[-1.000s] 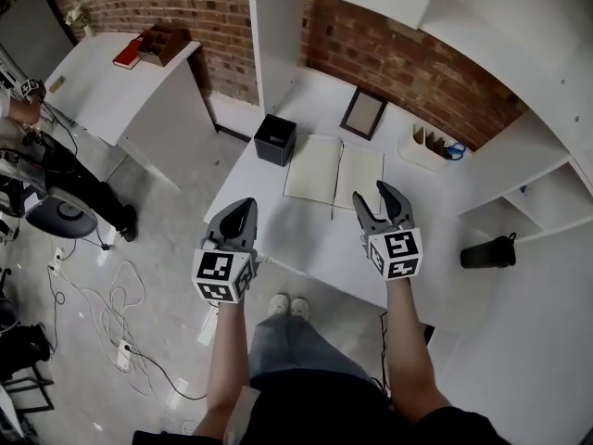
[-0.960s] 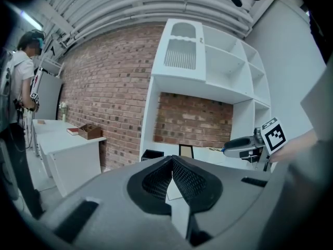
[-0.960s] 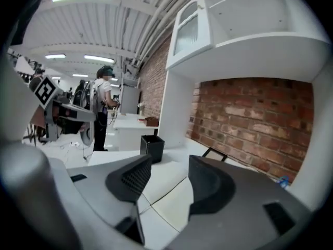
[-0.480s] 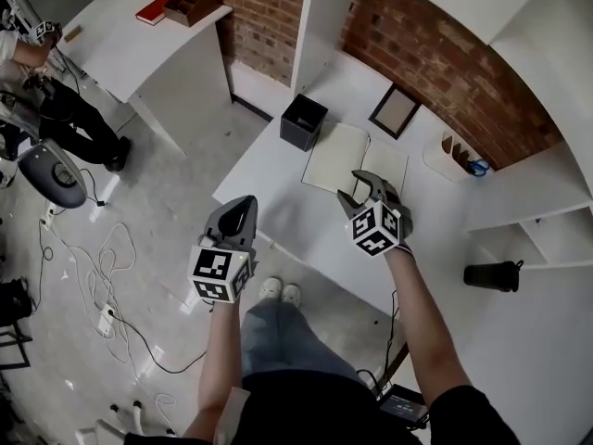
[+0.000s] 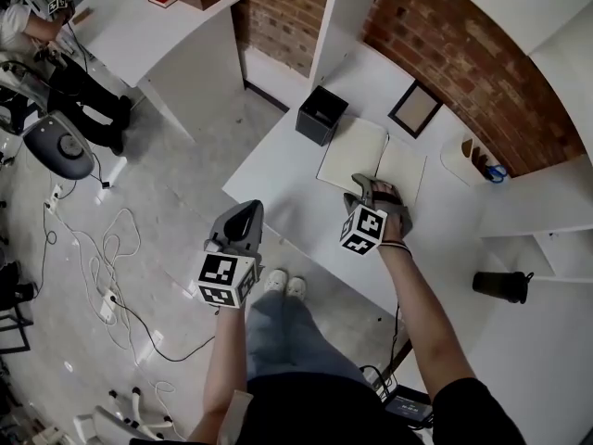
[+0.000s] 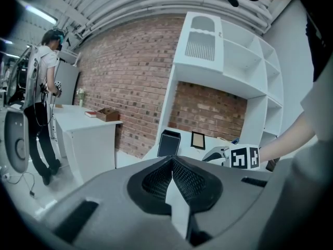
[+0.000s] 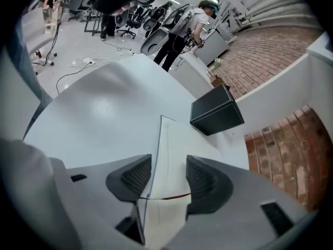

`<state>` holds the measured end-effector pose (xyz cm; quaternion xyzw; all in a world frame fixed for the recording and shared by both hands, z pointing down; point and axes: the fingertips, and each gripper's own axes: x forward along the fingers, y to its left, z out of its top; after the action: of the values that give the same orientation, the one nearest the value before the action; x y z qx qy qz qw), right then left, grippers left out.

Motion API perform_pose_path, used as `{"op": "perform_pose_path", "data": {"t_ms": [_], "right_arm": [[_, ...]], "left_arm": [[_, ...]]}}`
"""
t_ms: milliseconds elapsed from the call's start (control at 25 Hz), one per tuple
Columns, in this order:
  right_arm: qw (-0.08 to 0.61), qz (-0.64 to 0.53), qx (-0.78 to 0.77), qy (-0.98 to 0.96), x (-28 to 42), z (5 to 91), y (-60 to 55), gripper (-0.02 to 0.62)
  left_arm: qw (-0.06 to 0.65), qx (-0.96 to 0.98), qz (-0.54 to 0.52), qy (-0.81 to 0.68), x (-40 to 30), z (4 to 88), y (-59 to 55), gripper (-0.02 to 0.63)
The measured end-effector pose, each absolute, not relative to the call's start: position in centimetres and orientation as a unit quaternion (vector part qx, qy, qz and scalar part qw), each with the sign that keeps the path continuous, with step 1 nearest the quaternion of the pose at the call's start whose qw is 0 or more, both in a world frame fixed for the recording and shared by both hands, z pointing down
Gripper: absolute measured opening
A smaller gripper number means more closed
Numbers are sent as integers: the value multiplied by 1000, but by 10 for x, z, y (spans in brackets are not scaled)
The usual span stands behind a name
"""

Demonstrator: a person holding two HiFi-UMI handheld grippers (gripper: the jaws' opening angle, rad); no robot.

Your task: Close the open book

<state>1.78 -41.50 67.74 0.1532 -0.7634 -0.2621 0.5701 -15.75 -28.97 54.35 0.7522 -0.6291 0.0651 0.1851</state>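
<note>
Book point(image 5: 355, 151): lay open and flat on the white desk point(image 5: 278, 170), cream pages up, under the shelving by the brick wall. A thin red ribbon crossed its near end.

Right gripper point(image 5: 373, 189): at the book's near edge, over the middle fold. Its jaws stood apart, one to each side of a strip of page. Whether the pads touched the paper could not be told.

Left gripper point(image 5: 245, 217): well clear of the book, off the desk's near-left edge and over the floor. Its jaws were pressed together with nothing between them.

Black box point(image 5: 321, 115): just beyond the book's far-left corner, open top.

Frame point(image 5: 414, 109): behind the book, leaning at the wall.

Organiser point(image 5: 474, 157): to the book's right, against the wall, small items in it.

Black bottle point(image 5: 501, 286): on its side, on a shelf well to the book's right.

Second desk point(image 5: 153, 21): far to the book's left, bearing a red volume and a brown tray.
</note>
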Motion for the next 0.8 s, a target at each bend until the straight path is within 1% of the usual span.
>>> {"op": "perform_pose_path", "data": {"t_ms": [200, 480, 560, 680, 800], "right_arm": [[577, -282, 159, -750, 19, 685, -420, 204], [579, -323, 175, -728, 12, 688, -418, 168], [578, -328, 178, -725, 13, 689, -416, 141], [577, -335, 184, -721, 14, 690, -411, 66], [569, -331, 200, -726, 16, 686, -411, 39]], "left_arm": [[189, 749, 70, -631, -155, 551, -287, 9], [193, 746, 75, -634, -157, 553, -283, 9], [192, 747, 75, -632, -157, 553, -283, 9], [192, 749, 76, -629, -156, 554, -283, 9], [194, 750, 77, -628, -155, 554, -283, 9]]}}
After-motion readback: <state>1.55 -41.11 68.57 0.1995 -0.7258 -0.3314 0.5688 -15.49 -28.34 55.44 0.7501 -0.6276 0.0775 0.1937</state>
